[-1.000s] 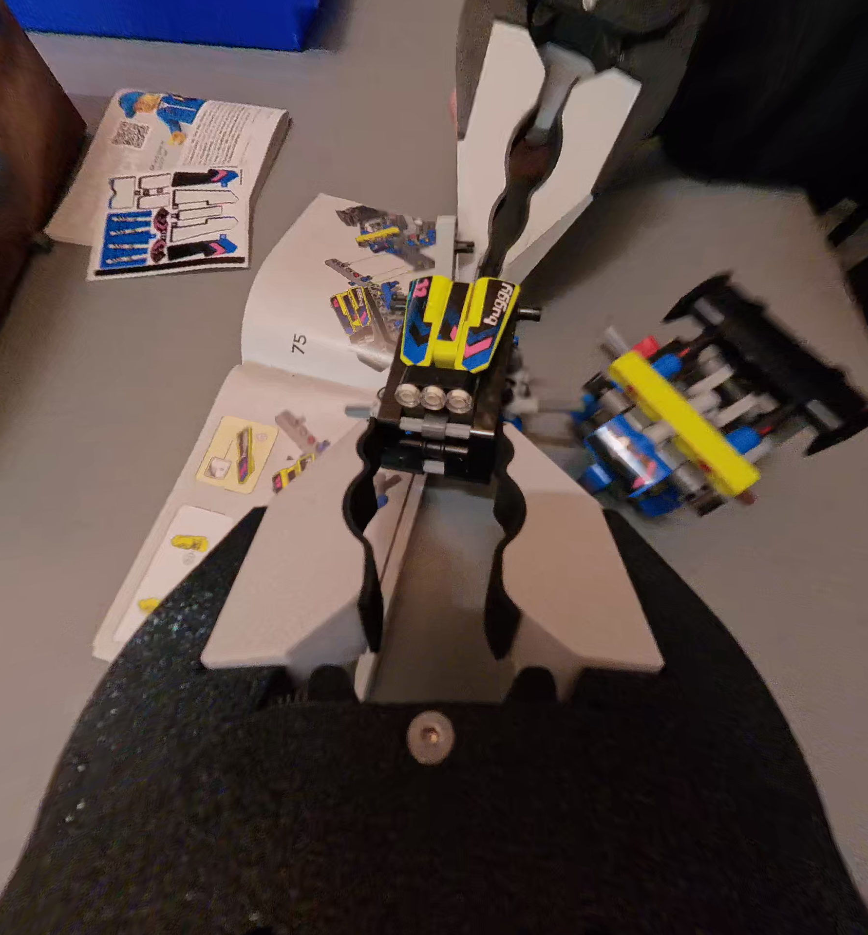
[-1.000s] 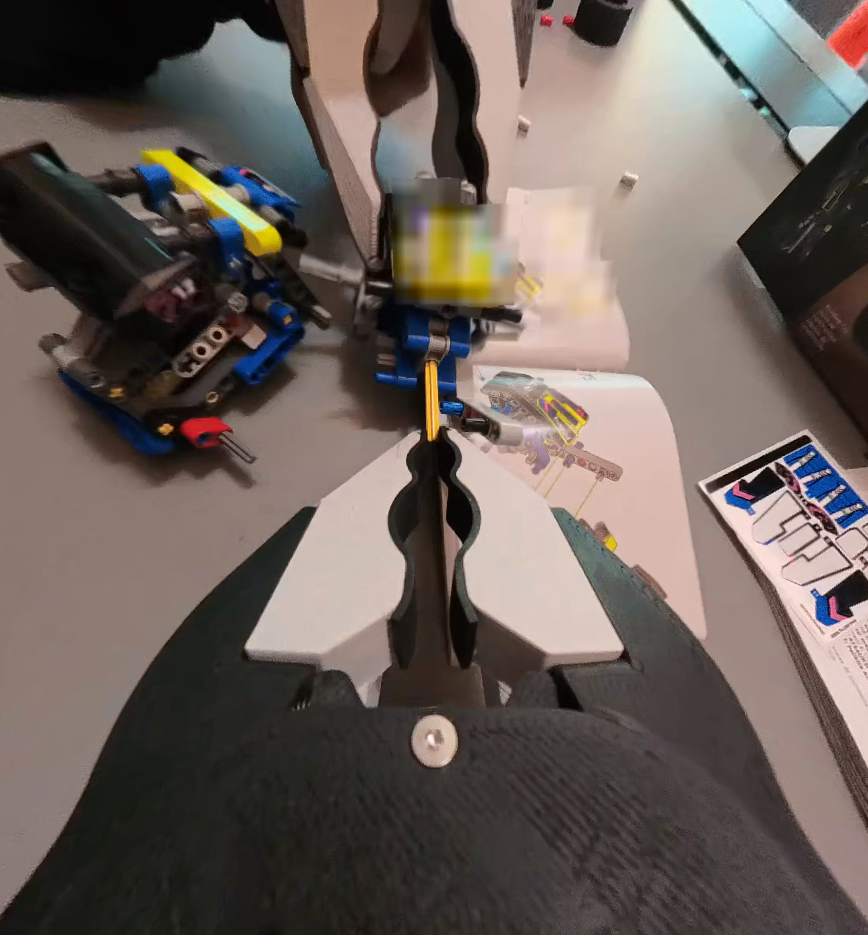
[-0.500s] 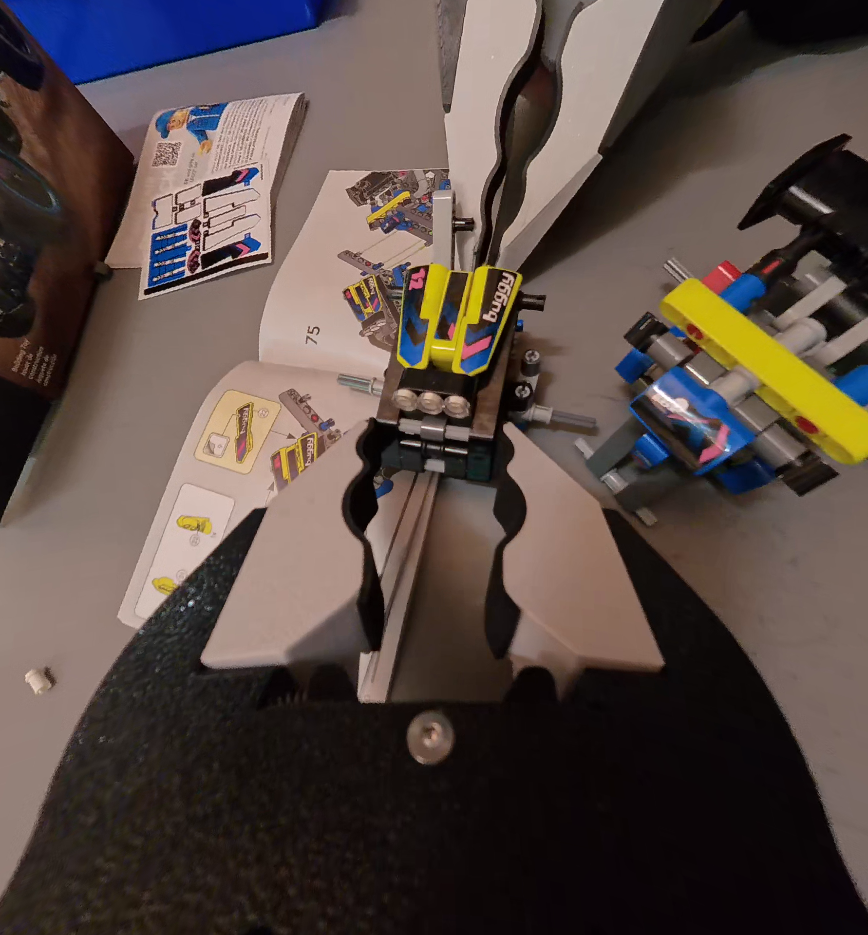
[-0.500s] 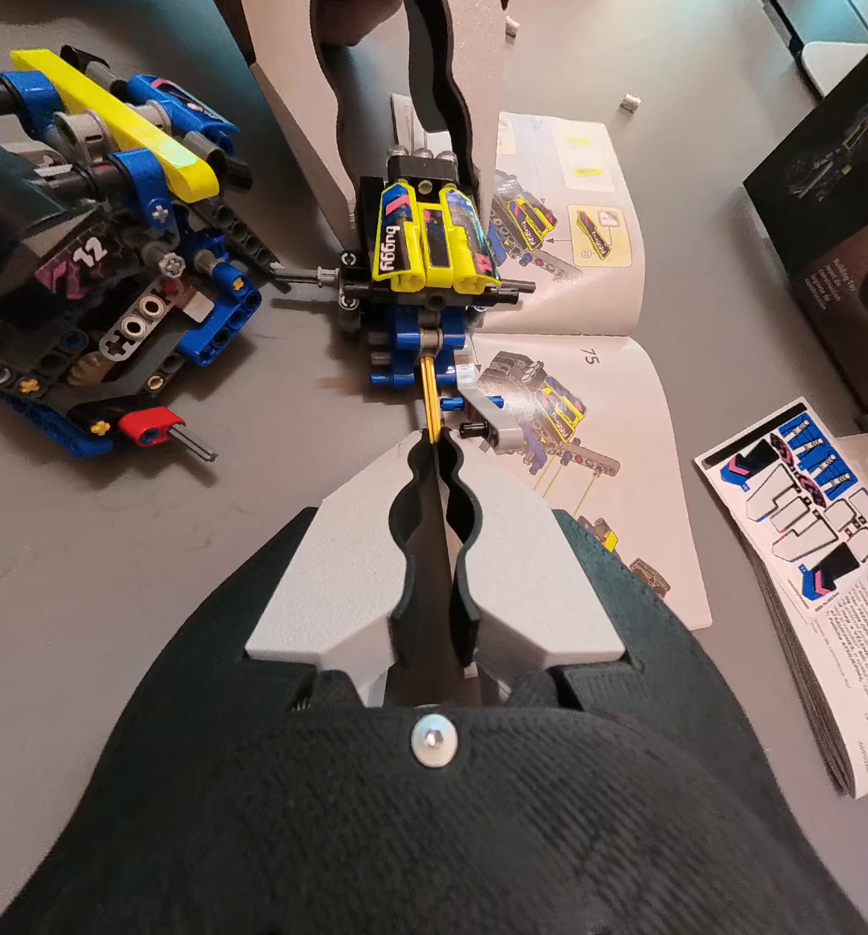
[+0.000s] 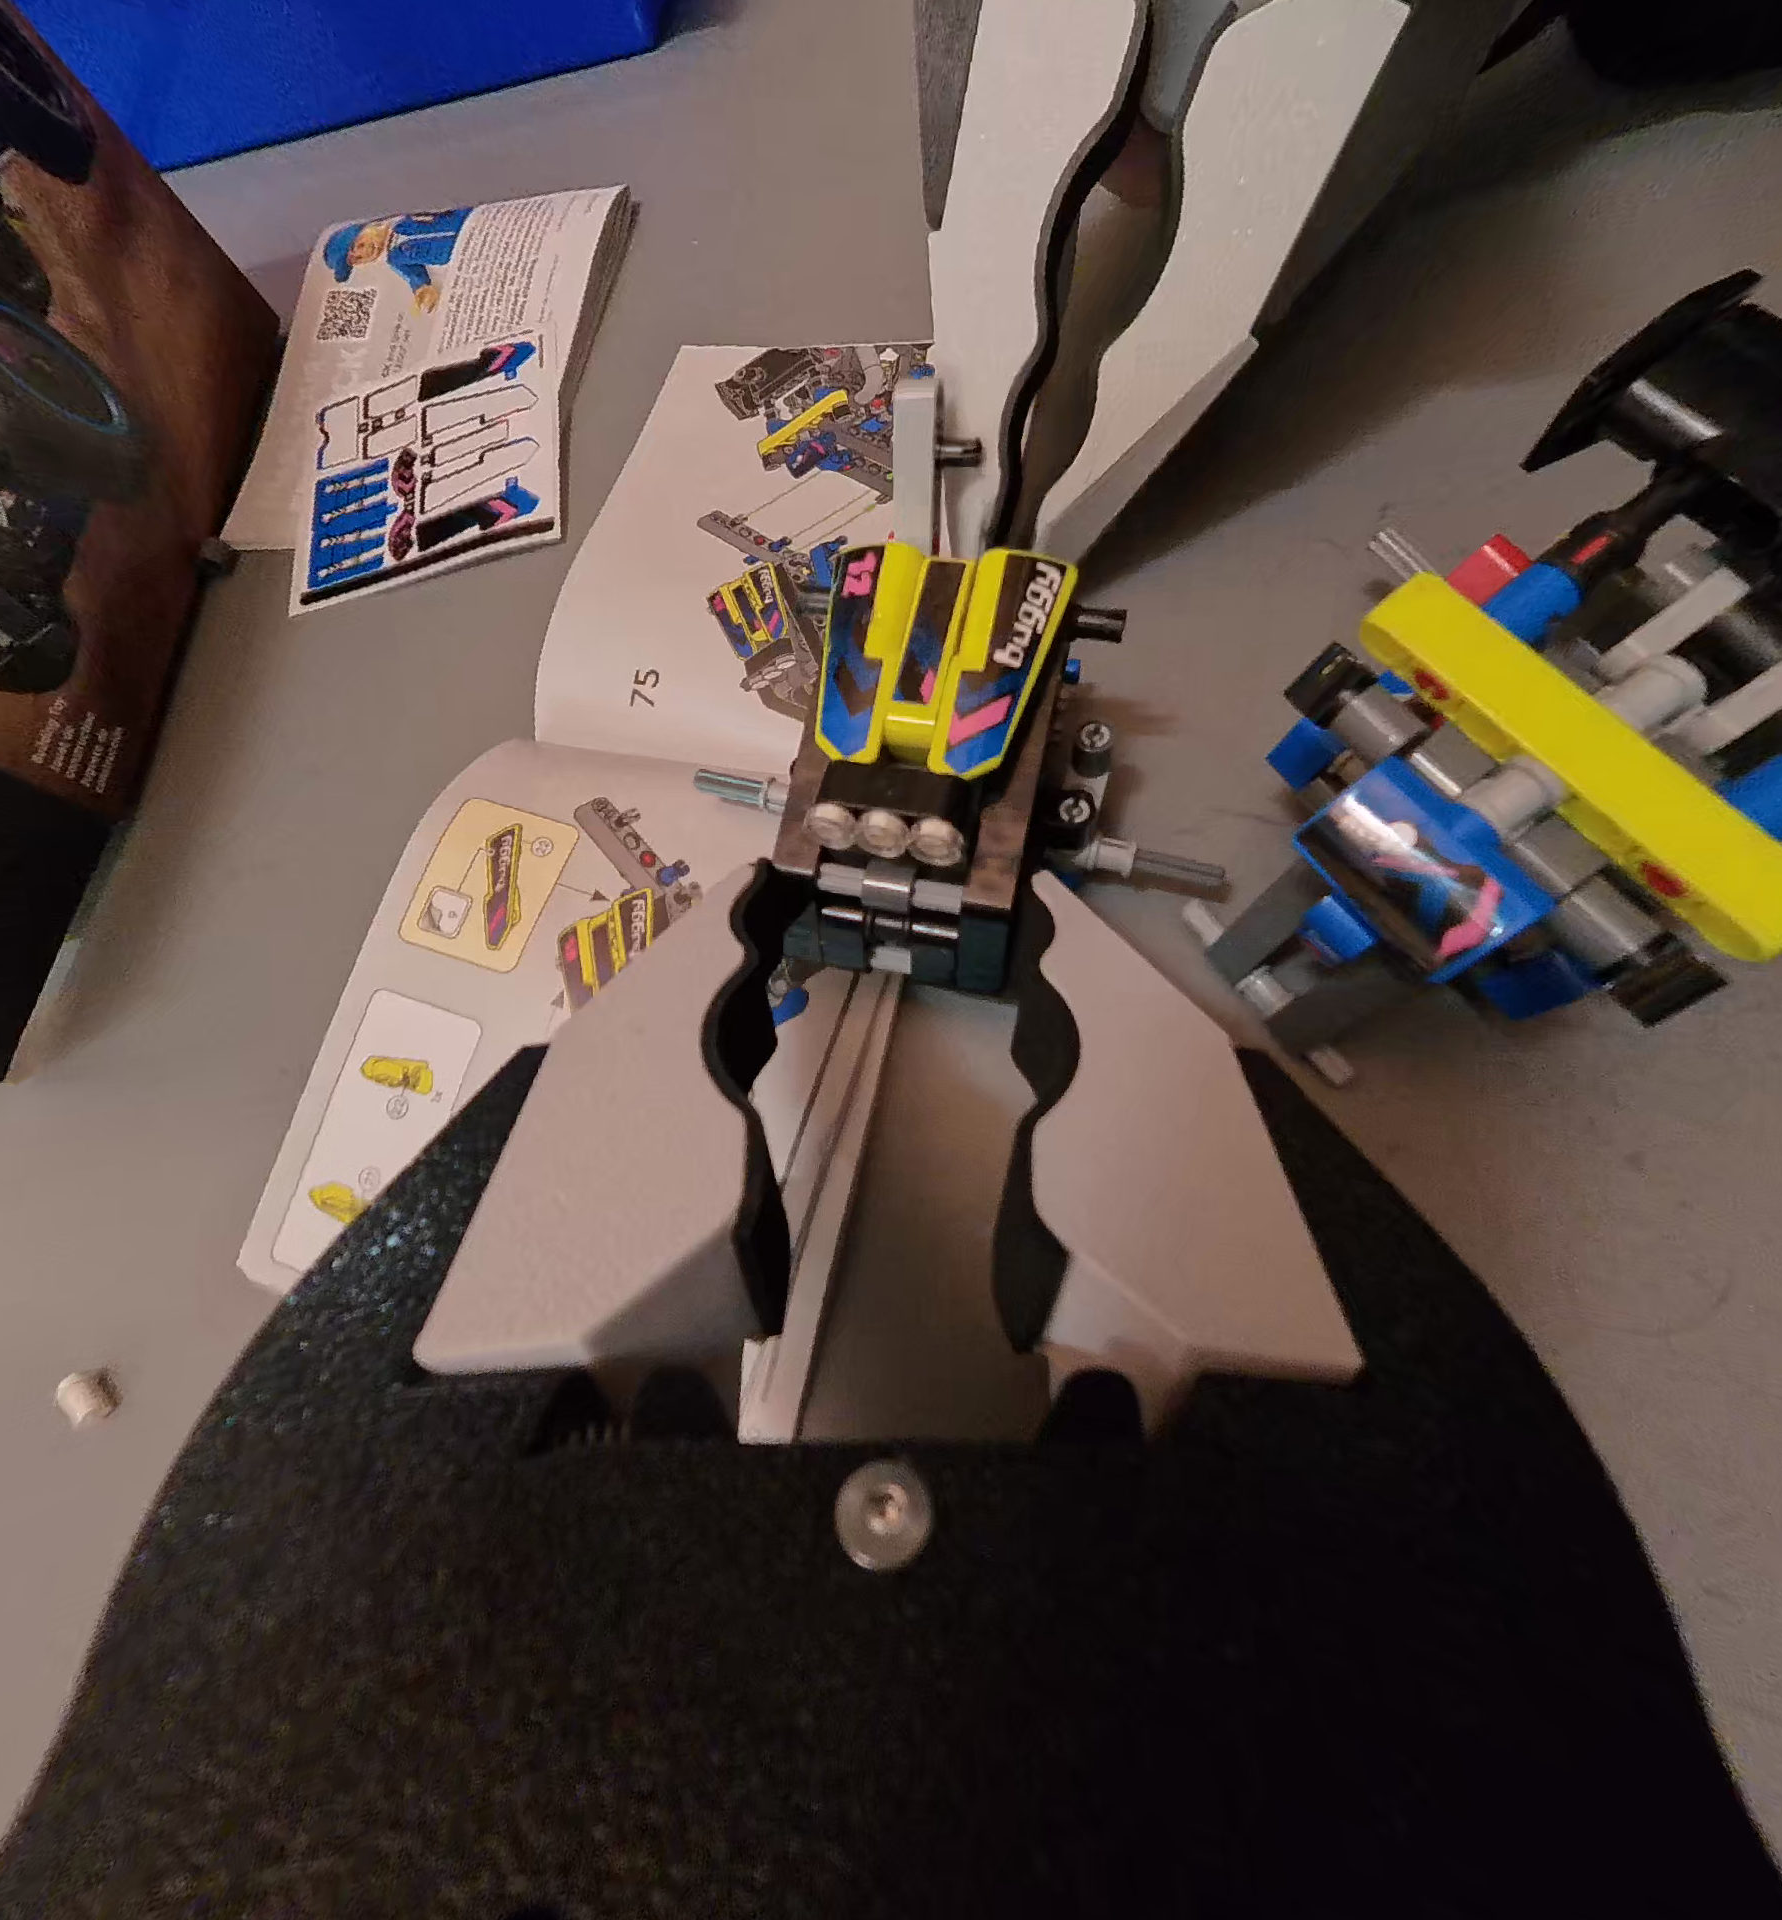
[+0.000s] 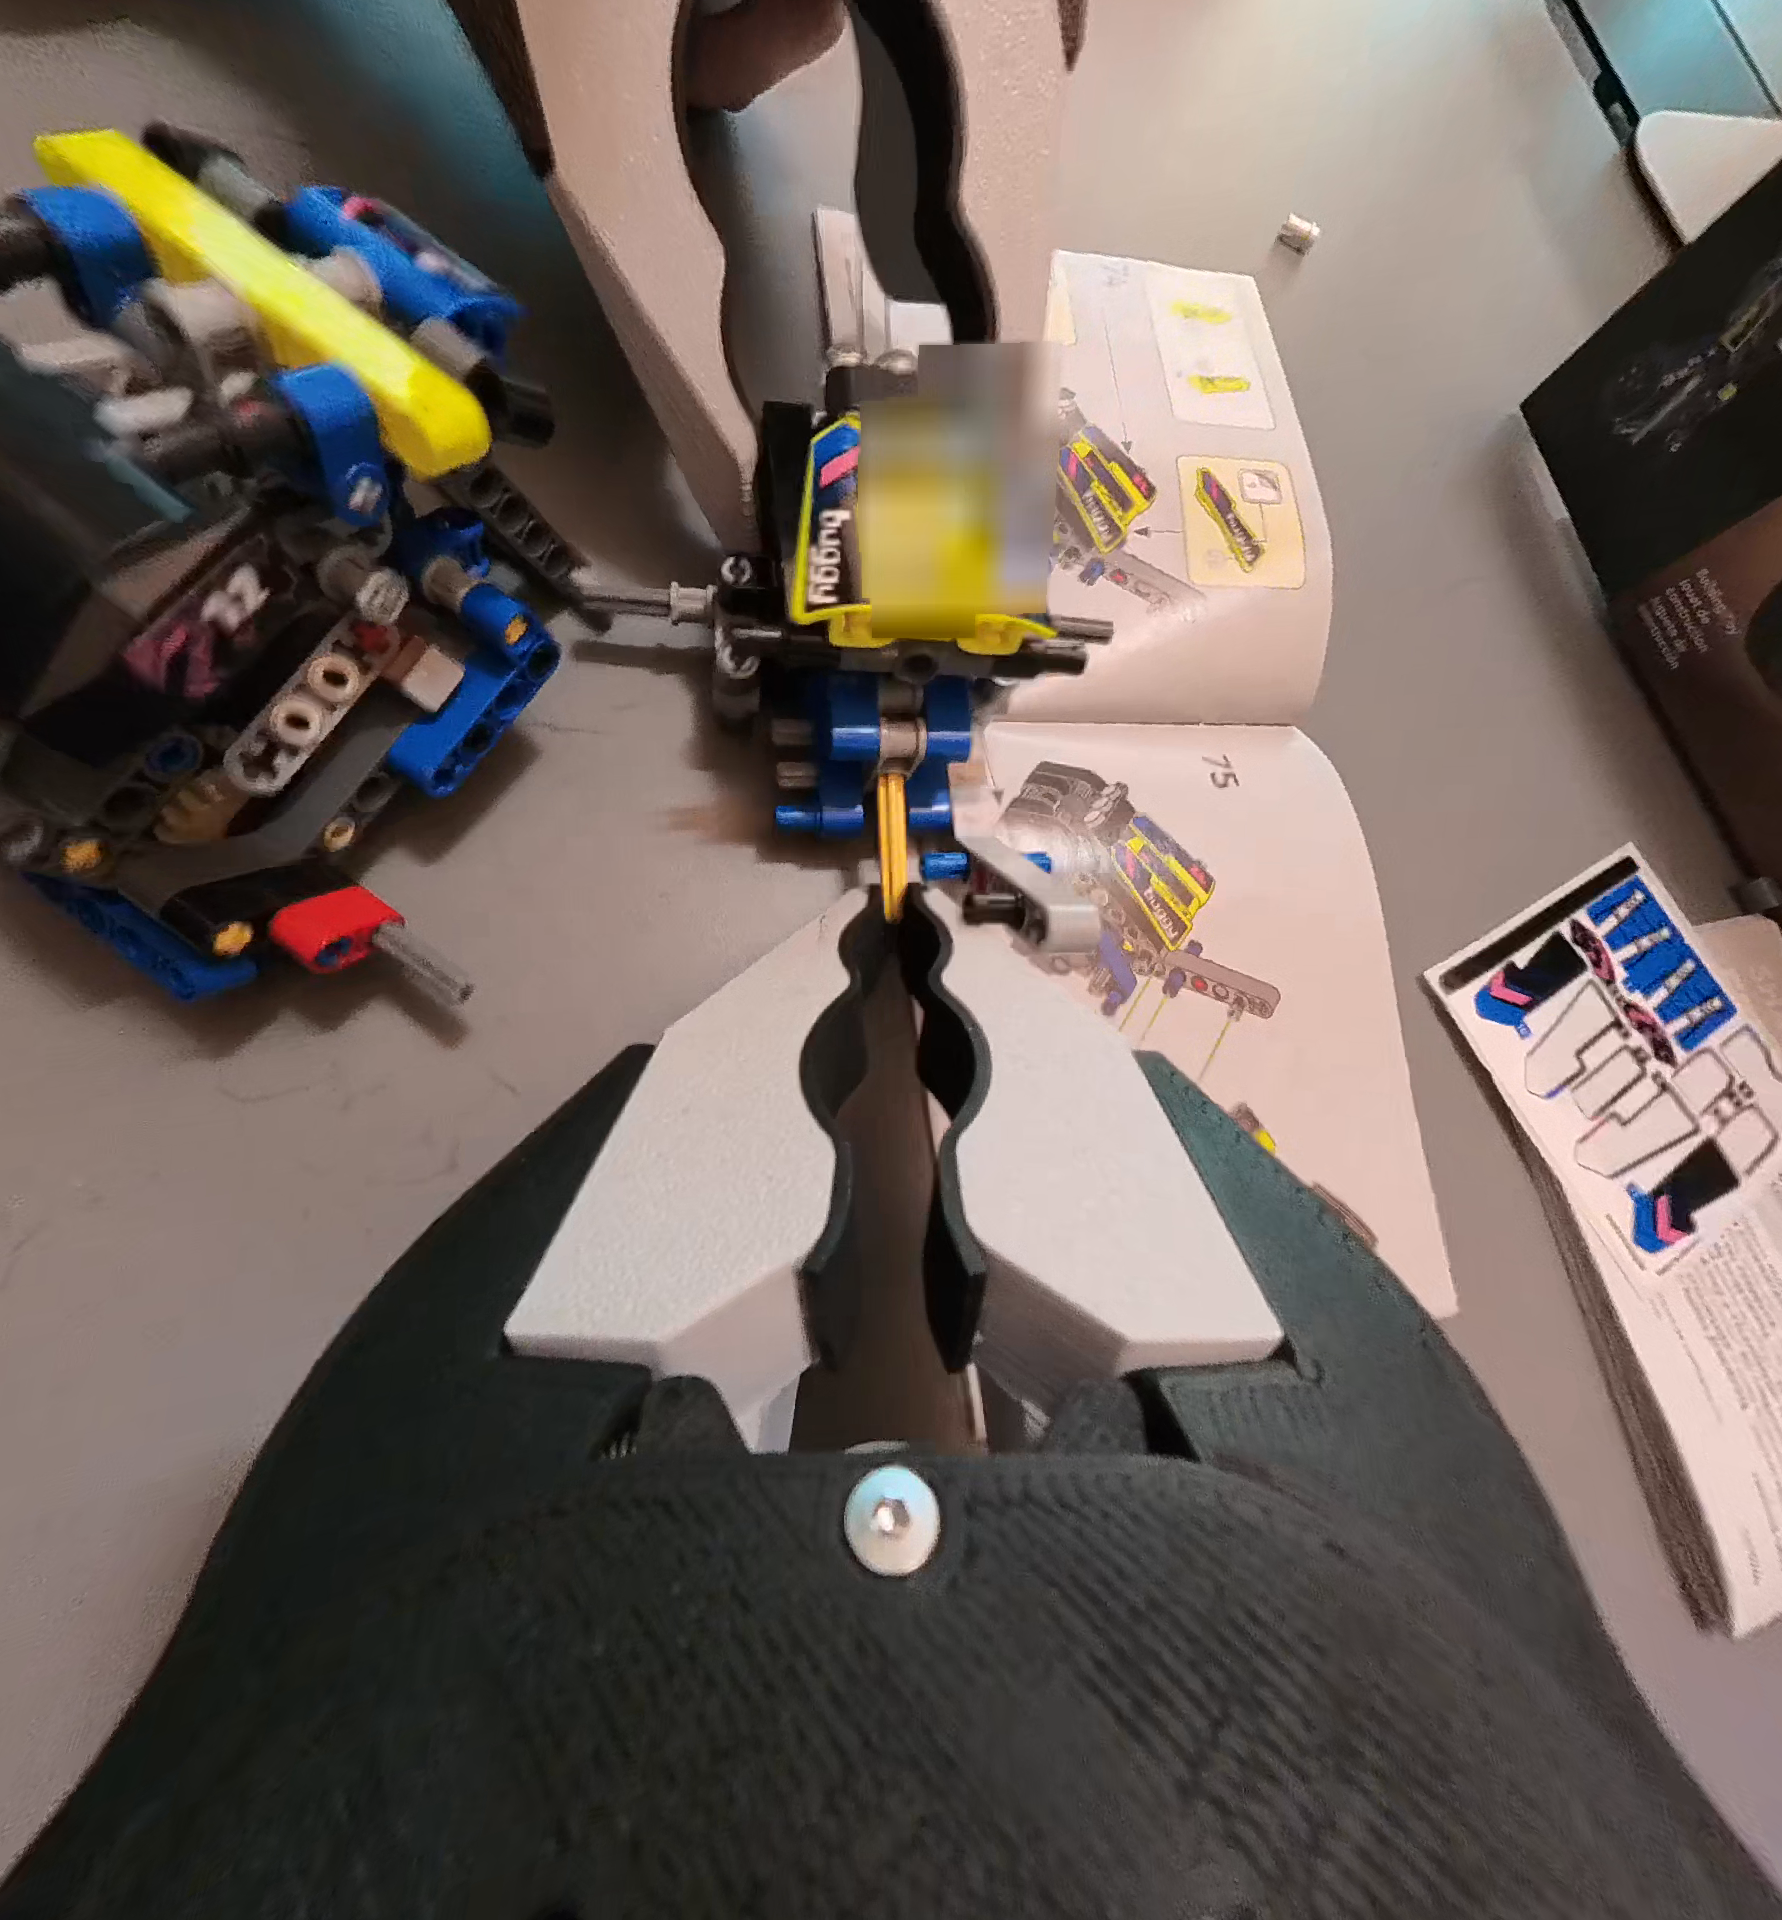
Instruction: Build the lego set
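- Left wrist view: your left gripper (image 5: pixel 892 940) is clamped on the black front end of a small brick-built assembly (image 5: pixel 913 821). Both pads press its sides just below the three clear round studs. The yellow-and-blue stickered hood points away from you.
- The grasp sits low on the blocky black part. I judge this steadies the assembly and leaves its far end free for the other tool.
- Beyond the hood, your right gripper (image 5: pixel 1012 499) comes in from the opposite side with its fingers nearly together. What they pinch is hidden behind the hood in this view.
- Beneath lies an open instruction booklet (image 5: pixel 648 644) on the grey table (image 5: pixel 243 831). A larger chassis section (image 5: pixel 1552 790) with a yellow beam rests to the right, apart from the held piece.
- A sticker sheet (image 5: pixel 430 468) lies on a folded leaflet at upper left, beside a dark product box (image 5: pixel 45 436).
- Right wrist view: your right gripper (image 6: pixel 892 914) is closed on a thin yellow axle (image 6: pixel 892 842). The axle projects from the blue rear of the assembly (image 6: pixel 866 727).
- This view alone shows the axle and the blue underside. It also shows a loose grey connector (image 6: pixel 1043 904) just beside the fingertips.
- It does not show the clear studs. Part of the hood is masked.
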The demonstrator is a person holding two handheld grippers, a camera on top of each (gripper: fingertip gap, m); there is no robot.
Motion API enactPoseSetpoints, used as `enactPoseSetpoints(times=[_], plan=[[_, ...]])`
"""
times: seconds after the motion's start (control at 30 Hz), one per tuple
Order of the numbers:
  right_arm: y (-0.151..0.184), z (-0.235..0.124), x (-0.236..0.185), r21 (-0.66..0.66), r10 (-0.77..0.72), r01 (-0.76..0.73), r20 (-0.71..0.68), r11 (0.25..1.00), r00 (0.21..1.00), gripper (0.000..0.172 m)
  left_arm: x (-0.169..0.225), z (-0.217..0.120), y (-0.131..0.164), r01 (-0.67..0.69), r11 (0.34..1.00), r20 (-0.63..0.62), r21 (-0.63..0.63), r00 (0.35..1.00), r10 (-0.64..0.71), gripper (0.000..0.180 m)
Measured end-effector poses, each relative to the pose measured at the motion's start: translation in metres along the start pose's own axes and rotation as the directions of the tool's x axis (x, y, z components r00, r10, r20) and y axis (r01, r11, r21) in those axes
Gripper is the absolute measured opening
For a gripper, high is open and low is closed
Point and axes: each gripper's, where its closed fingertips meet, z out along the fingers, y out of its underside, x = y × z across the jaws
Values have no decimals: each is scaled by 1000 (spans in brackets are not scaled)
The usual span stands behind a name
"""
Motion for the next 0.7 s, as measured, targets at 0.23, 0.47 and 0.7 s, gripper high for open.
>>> enactPoseSetpoints(times=[0.23, 0.47, 0.7], plan=[[-1, -1, 5, 27, 61, -60, -15, 998, 998, 0, -2, 1, 2, 1, 1000, 21, -14, 1000, -1, 41], [-4, -7, 4, 88, 18, -16, -26, 996, 1000, 1, -1, 3, 4, -22, 1000, 11, -21, 1000, 22, 41], [-2, -11, 2, 91, 44, -43, -12, 995, 999, 0, 0, 4, 5, -11, 999, 1, -31, 1000, 12, 42]])
